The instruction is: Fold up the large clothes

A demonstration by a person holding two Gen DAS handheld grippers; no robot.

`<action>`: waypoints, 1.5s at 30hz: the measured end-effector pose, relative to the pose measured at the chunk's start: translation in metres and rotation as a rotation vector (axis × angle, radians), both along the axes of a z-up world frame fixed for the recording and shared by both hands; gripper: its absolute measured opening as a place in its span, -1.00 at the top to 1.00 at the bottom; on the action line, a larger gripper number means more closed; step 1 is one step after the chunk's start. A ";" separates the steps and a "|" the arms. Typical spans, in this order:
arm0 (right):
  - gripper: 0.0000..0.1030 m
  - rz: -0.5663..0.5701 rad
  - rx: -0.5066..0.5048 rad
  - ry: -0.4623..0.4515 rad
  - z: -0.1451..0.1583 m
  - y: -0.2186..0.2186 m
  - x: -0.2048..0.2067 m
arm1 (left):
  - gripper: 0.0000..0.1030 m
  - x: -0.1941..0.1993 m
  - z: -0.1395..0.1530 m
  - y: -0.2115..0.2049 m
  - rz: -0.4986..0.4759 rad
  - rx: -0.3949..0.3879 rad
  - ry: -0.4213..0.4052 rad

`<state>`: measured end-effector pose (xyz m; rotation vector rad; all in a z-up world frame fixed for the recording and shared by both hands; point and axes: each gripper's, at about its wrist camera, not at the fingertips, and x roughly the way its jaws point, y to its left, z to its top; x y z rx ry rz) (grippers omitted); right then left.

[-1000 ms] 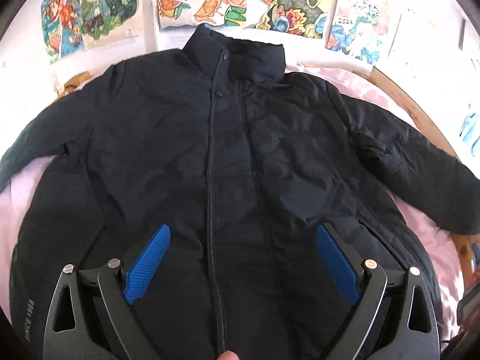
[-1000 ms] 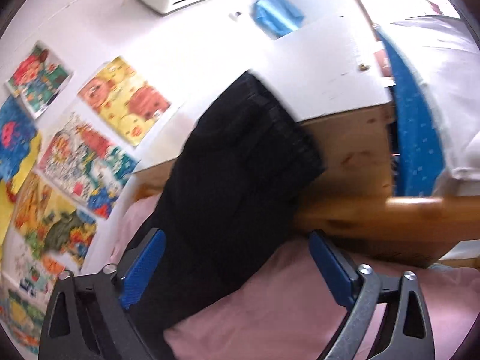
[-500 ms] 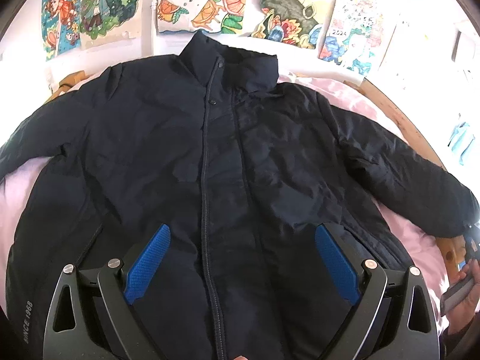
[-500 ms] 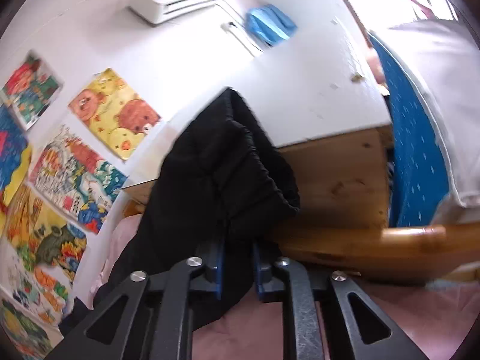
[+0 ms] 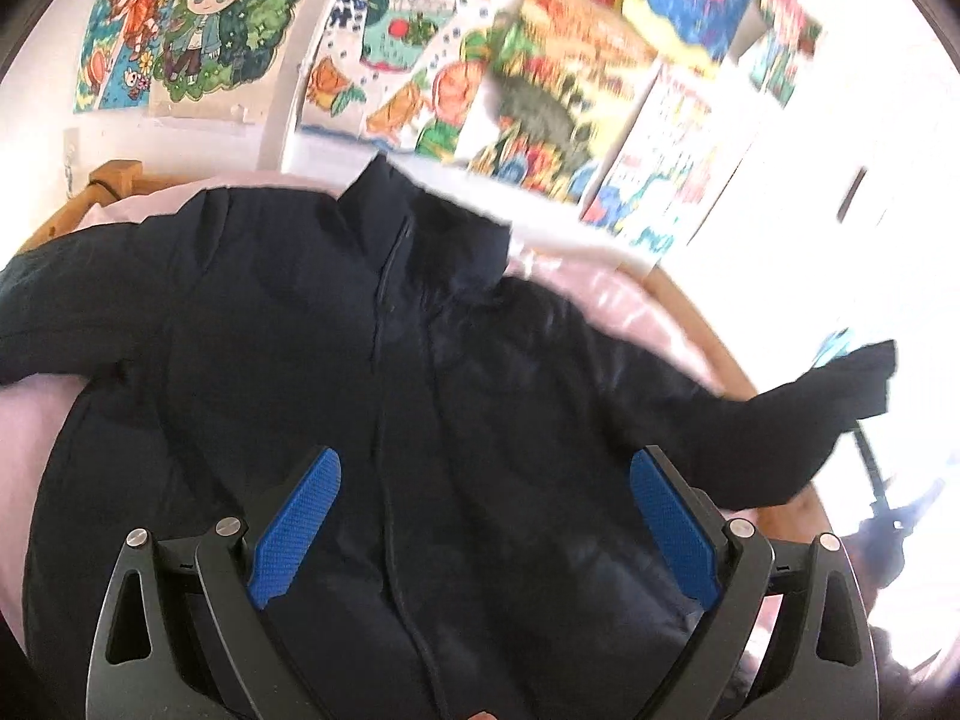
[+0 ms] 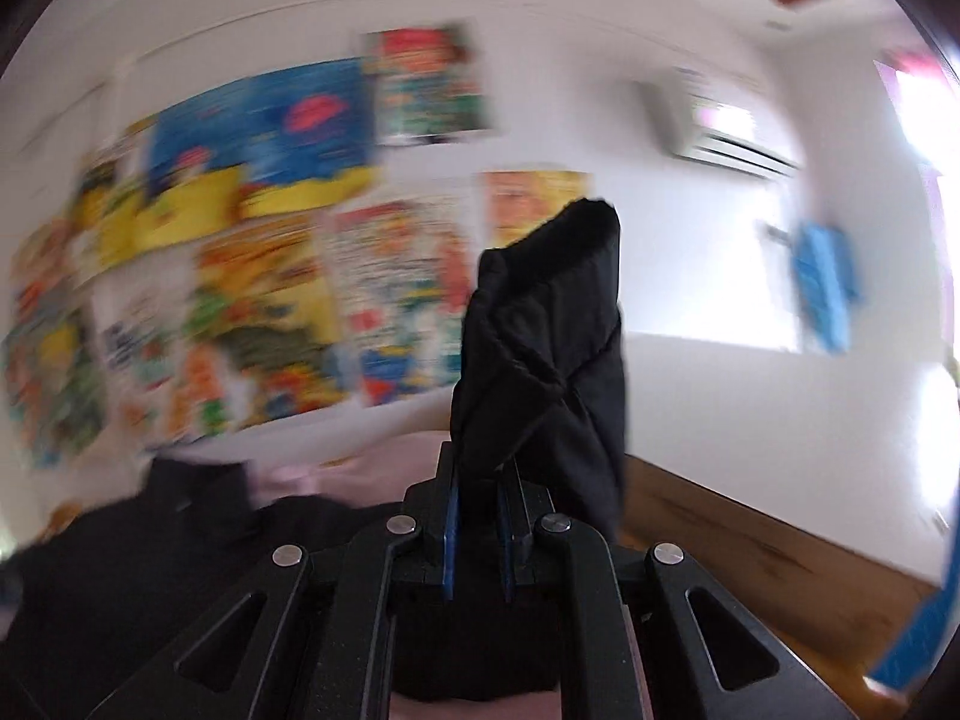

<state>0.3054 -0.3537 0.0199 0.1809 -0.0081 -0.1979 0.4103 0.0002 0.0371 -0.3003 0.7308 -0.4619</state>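
A large dark navy jacket (image 5: 336,348) lies front up on a pink sheet, collar toward the wall. My left gripper (image 5: 480,516) is open and empty, hovering above the jacket's lower front. My right gripper (image 6: 477,516) is shut on the jacket's sleeve cuff (image 6: 546,336) and holds it up in the air. In the left wrist view the lifted sleeve (image 5: 804,420) rises off the bed at the right. The jacket body shows blurred at the lower left of the right wrist view (image 6: 120,546).
Colourful posters (image 5: 468,72) cover the white wall behind the bed. The pink sheet (image 5: 24,456) lies under the jacket. A wooden bed frame (image 5: 690,306) runs along the right side. An air conditioner (image 6: 720,132) hangs high on the wall.
My right gripper, shut on the sleeve cuff, has lifted it off the bed edge and swung toward the jacket. My left gripper stayed open and tilted up slightly.
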 end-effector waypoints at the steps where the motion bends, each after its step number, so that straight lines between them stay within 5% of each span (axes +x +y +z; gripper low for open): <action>1: 0.80 0.047 -0.040 0.008 0.007 0.013 0.007 | -0.85 0.001 0.005 0.007 -0.007 -0.037 -0.007; 7: 0.80 0.294 -0.295 0.075 0.015 0.100 0.045 | -0.85 0.004 0.019 0.042 -0.044 -0.224 -0.012; 13: 0.80 0.511 -0.437 0.125 -0.020 0.179 0.050 | -0.85 0.016 0.000 0.075 -0.035 -0.396 0.087; 20: 0.80 0.660 -0.626 0.179 -0.062 0.239 0.044 | -0.85 0.029 -0.030 0.079 -0.084 -0.487 0.189; 28: 0.80 0.705 -0.725 0.221 -0.093 0.254 0.036 | -0.79 0.037 -0.039 0.067 -0.045 -0.398 0.208; 30: 0.80 0.716 -0.756 0.224 -0.098 0.260 0.033 | -0.42 0.040 -0.046 0.059 -0.044 -0.367 0.226; 33: 0.80 0.722 -0.791 0.228 -0.102 0.265 0.030 | 0.85 0.047 -0.056 0.047 -0.038 -0.300 0.272; 37: 0.75 0.728 -0.788 0.237 -0.102 0.263 0.031 | 0.94 0.053 -0.051 0.044 -0.030 -0.241 0.258; 39: 0.58 0.753 -0.742 0.218 -0.092 0.253 0.031 | 0.95 0.057 -0.038 0.038 -0.025 -0.148 0.227; 41: -0.15 0.756 -0.675 0.197 -0.080 0.239 0.030 | 0.95 0.061 -0.021 0.034 -0.036 -0.063 0.181; 43: -0.46 0.760 -0.595 0.173 -0.066 0.221 0.030 | 0.95 0.067 -0.007 0.033 -0.043 -0.010 0.152; 45: -0.50 0.726 -0.562 0.165 -0.057 0.207 0.033 | 0.95 0.074 0.007 0.038 -0.052 0.024 0.174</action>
